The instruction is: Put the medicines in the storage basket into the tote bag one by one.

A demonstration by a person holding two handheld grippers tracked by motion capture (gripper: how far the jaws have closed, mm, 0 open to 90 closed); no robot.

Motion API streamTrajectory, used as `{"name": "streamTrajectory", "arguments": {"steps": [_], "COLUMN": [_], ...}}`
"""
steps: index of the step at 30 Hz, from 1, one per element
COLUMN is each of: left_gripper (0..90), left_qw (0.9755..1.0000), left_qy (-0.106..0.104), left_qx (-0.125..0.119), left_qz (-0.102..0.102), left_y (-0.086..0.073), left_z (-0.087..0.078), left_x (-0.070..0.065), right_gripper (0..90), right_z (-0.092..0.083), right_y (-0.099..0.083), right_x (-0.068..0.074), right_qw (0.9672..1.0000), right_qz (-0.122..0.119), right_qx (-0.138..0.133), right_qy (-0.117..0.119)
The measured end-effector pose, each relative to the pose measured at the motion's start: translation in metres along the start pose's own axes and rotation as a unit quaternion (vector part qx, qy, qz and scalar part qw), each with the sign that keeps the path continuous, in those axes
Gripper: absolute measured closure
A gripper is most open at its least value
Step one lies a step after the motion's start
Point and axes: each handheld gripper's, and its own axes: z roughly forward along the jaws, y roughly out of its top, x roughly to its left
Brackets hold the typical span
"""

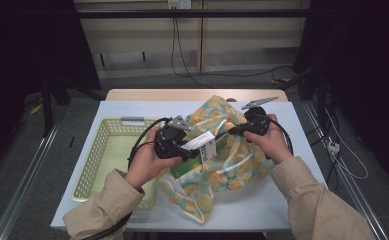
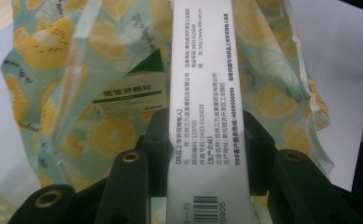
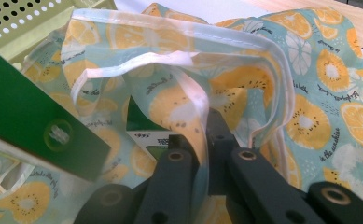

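Box (image 2: 202,93) in left claw (image 2: 202,140), at bag (image 3: 310,93) mouth edge.

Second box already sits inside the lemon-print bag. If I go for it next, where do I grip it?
Grip the green-and-white box by its upper end, coming down through the bag mouth: only that end shows, with film around the rest. Free the left gripper first; it holds another box.

Both forearms wear loose beige sleeves (image 1: 107,202) with plain cuffs. The left gripper (image 1: 168,142) and right gripper (image 1: 252,124) are black, each topped by a grey three-cornered plate (image 1: 258,102) and trailing a black cable (image 1: 139,137). Their matte black jaws carry brass-ringed screw holes (image 2: 131,157).
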Motion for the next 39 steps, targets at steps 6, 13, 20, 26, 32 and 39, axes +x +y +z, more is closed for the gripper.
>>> {"name": "streamTrajectory", "arguments": {"steps": [6,13,20,26,32,39], "left_gripper": [62.3,62.3,62.3,62.3,62.3,62.2], "left_qw": [0.9999,0.9996,0.9997,0.9998,0.9998,0.9998], "left_qy": [-0.006,-0.009,-0.004,0.005,0.007,0.013], "left_qx": [0.013,0.026,0.024,0.017,0.015,0.011], "left_qz": [0.005,0.010,-0.001,-0.005,-0.006,-0.009], "left_y": [0.002,0.005,0.009,0.014,0.017,0.025], "left_z": [0.025,0.051,0.070,0.082,0.087,0.095], "left_x": [-0.004,-0.010,-0.009,-0.006,-0.002,-0.001], "right_gripper": [88.9,88.8,88.9,88.8,88.8,88.9], "right_z": [-0.003,-0.007,-0.009,-0.009,-0.012,-0.016], "right_y": [0.004,0.006,0.005,0.005,0.005,0.005], "right_x": [0.000,0.001,0.000,-0.002,-0.004,-0.006], "right_qw": [1.0000,1.0000,1.0000,0.9999,0.9999,0.9999], "right_qz": [-0.001,-0.001,0.002,0.008,0.009,0.010], "right_qx": [-0.003,-0.008,-0.010,-0.011,-0.013,-0.013], "right_qy": [0.001,-0.001,0.000,0.004,0.002,-0.002]}}
